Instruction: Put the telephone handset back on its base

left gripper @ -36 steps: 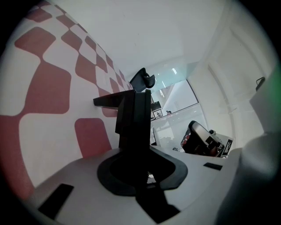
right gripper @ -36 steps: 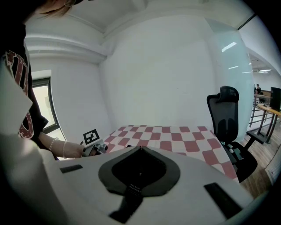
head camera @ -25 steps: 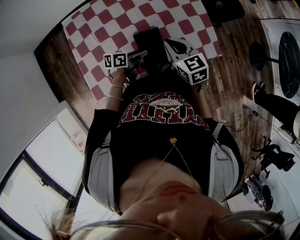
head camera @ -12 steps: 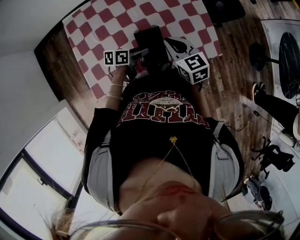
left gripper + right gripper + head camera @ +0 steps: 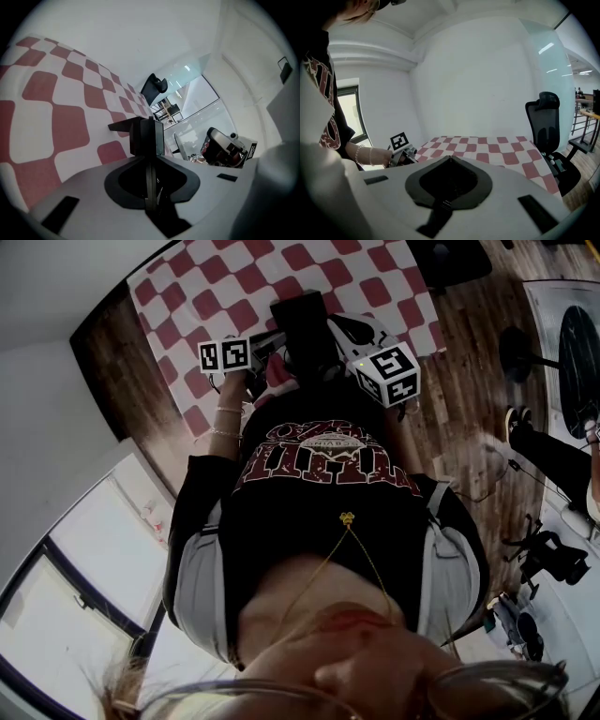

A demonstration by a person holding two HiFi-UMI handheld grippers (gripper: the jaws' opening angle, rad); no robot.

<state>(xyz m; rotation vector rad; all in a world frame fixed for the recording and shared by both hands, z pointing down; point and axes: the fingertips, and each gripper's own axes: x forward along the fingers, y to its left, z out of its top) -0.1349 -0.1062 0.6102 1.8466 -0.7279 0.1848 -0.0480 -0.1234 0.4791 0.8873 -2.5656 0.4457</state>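
Shirt print (image 5: pixel 323 463) (upside down, blurred): illegible

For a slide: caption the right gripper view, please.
Red-and-white checked tablecloth ahead, black office chair at its right, white walls behind.

The head view looks steeply down past the person's shirt (image 5: pixel 323 460) onto the checkered tablecloth (image 5: pixel 211 296). The left gripper view sits close behind its fingers (image 5: pixel 146 137), rolled sideways, and faces an office chair (image 5: pixel 154 86) beyond them. The right gripper view looks across the same cloth and chair, with the left gripper (image 5: pixel 411 157) left of its jaws.
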